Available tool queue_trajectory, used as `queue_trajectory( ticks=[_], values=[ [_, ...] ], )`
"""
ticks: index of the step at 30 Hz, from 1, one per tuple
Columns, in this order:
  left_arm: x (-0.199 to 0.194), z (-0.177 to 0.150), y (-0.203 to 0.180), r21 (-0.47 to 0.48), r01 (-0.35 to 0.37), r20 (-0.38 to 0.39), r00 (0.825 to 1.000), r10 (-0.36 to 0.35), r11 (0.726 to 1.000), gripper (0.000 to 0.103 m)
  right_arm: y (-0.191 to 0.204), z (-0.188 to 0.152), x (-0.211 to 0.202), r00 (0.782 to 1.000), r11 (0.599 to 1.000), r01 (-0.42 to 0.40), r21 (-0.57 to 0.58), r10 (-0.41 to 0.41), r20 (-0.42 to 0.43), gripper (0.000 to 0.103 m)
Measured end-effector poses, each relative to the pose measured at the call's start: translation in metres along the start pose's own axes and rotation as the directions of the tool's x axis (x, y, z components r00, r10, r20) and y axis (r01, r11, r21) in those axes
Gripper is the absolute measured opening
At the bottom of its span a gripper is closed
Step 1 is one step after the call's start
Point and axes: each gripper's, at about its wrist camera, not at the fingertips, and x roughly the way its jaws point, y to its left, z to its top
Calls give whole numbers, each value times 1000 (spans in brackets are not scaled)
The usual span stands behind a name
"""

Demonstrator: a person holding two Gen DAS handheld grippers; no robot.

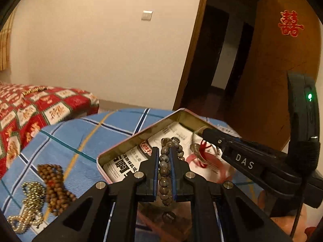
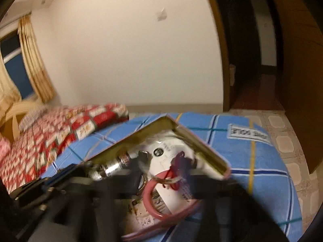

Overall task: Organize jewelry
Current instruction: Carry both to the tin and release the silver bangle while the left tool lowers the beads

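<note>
While sorting runs: partway — silver bangle [image 1: 198,153] lies in tin [image 1: 141,135].
Left gripper [image 1: 164,161]: clamps grey bead bracelet [image 1: 164,173].
Right gripper [image 1: 210,133]: closed, empty.
Left: brown beads [image 1: 54,185], gold chain [image 1: 30,203] — on cloth.

Right wrist view is smeared with motion: the right gripper [image 2: 161,173] is a dark blur, its fingertips unreadable against the pink bangle [image 2: 150,197]. The gold bead chain [image 1: 28,207] runs toward the picture's lower edge (left view), and the printed packet [image 1: 125,161] hides partly behind the left gripper [image 1: 164,161].
</note>
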Motion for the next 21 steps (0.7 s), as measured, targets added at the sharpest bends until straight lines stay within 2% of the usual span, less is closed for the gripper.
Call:
queue_trajectory(
  ticks=[2,5,8,10,11,12,13,14,16,18,21],
  values=[
    [9,0,5,-3,-27,-19,999,27,1000,9,1,1,10,1000,1000,10,-8,-11,-24,15],
    [18,1,11,-27,-40,-32,999,40,999,9,-1,0,20,999,1000,-20,0,20,-49,15],
    [25,-3,13,-38,-61,-52,997,59,997,11,-11,1,16,999,999,-37,33,37,-18,15],
    [28,-3,15,-52,-35,-77,997,31,998,16,-23,2,4,999,997,-33,68,31,28,21],
    [26,-3,14,-48,-22,-70,997,18,999,25,-29,3,-4,998,996,-24,90,18,61,32],
    [24,-3,12,-39,-26,-60,998,23,999,42,-39,4,-17,993,991,-2,130,-13,114,40],
    [22,-3,10,-31,-34,-49,998,32,999,53,-43,5,-22,989,988,10,156,-33,146,62],
    [19,-3,8,-23,-46,-37,998,45,999,75,-54,4,-35,977,978,30,205,-72,201,77],
    [14,-3,6,-18,-48,-11,999,48,999,78,-65,4,-48,958,963,60,261,-129,255,79],
    [13,-2,6,-24,-59,-1,998,59,998,78,-77,2,-56,945,946,98,308,-186,270,79],
    [9,-2,14,-62,-79,24,996,80,995,78,-85,0,-52,947,930,118,349,-211,243,79]
  ],
)
